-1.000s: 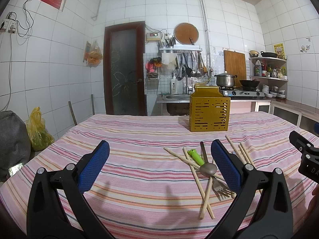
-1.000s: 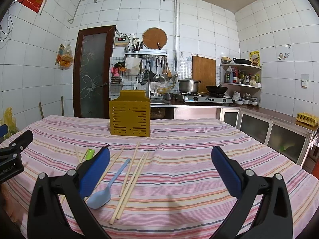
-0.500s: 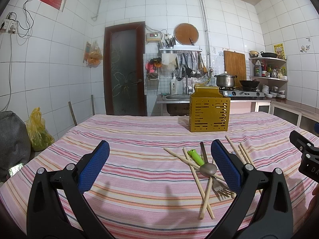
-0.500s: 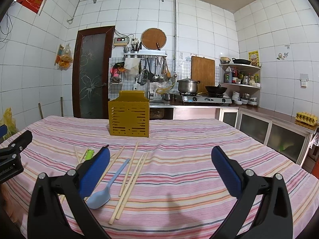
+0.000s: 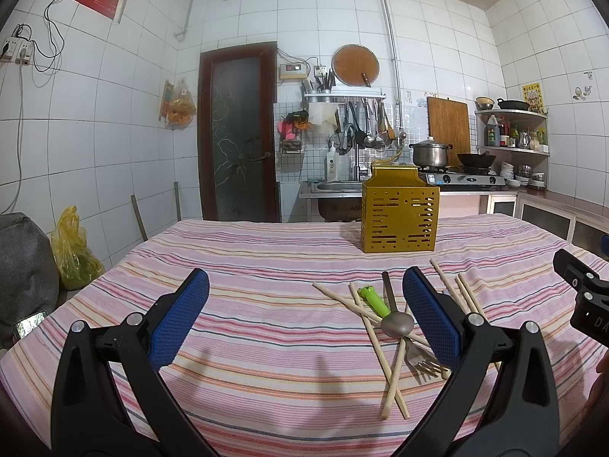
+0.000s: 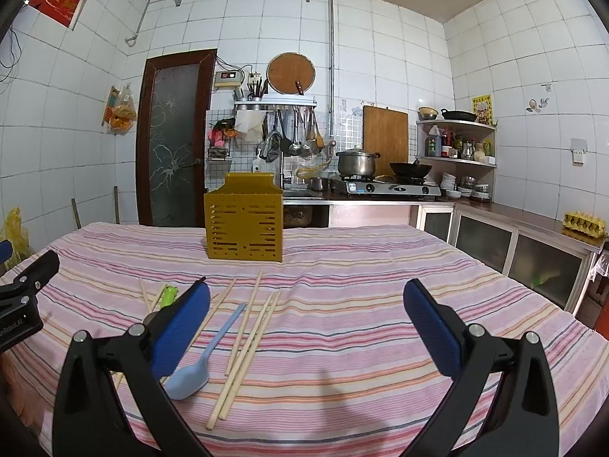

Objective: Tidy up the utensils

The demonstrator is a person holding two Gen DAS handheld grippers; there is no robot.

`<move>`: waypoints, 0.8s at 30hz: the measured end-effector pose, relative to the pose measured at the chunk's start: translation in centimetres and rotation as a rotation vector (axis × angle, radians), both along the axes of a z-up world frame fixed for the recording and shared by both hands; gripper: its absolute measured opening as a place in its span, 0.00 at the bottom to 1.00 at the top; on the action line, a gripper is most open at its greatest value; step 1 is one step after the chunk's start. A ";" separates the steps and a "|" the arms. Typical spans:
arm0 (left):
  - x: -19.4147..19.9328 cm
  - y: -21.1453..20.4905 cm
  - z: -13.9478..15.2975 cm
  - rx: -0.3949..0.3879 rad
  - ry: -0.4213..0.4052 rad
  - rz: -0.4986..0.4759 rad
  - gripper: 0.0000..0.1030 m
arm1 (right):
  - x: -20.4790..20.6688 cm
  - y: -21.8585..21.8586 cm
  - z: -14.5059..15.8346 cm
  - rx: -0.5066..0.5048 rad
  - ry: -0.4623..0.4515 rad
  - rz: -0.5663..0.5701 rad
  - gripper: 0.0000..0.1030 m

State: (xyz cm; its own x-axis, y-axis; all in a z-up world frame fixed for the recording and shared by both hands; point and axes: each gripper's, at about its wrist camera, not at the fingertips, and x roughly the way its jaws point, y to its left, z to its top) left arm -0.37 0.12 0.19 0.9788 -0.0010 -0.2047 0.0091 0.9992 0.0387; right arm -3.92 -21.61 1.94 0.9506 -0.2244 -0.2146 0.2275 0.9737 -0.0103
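Both grippers wide apart above the striped table.
Left gripper [image 5: 304, 316] and right gripper [image 6: 306, 320] hold nothing; chopsticks [image 6: 243, 337] lie near, yellow holder [image 6: 244, 224] far.

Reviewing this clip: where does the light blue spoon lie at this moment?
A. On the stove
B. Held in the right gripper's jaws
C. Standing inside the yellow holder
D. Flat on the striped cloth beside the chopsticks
D: in the right wrist view the light blue spoon lies flat on the striped cloth next to loose chopsticks, well short of the yellow holder, and the right gripper is open and empty.
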 end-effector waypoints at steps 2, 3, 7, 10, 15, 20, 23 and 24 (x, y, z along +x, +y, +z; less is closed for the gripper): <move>0.0 0.0 0.0 0.001 0.000 0.000 0.95 | 0.0 -0.1 0.1 0.003 -0.002 -0.002 0.96; 0.0 0.0 0.0 0.002 0.000 0.000 0.95 | 0.0 -0.2 0.1 0.004 -0.001 -0.002 0.96; 0.0 0.0 0.0 0.000 0.000 0.001 0.95 | 0.0 -0.2 0.2 0.006 -0.003 -0.002 0.96; 0.0 0.0 0.0 0.000 -0.001 0.000 0.95 | 0.1 -0.2 0.1 0.006 -0.003 -0.002 0.96; -0.1 0.2 0.4 0.002 -0.001 0.000 0.95 | 0.1 -0.3 0.1 0.000 -0.006 -0.003 0.96; -0.1 0.3 0.8 0.003 -0.004 0.001 0.95 | 0.1 -0.2 0.0 -0.003 -0.007 -0.004 0.96; -0.4 0.2 1.3 0.005 -0.007 0.000 0.95 | 0.0 -0.2 0.0 -0.003 -0.006 -0.004 0.96; -0.6 0.3 1.6 0.005 -0.009 0.000 0.95 | 0.0 -0.1 0.0 -0.004 -0.007 -0.003 0.96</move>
State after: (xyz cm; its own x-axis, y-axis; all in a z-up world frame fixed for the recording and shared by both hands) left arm -0.96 0.41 1.76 0.9807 0.0000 -0.1957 0.0087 0.9990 0.0438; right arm -3.91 -21.75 1.90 0.9512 -0.2286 -0.2073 0.2310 0.9729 -0.0130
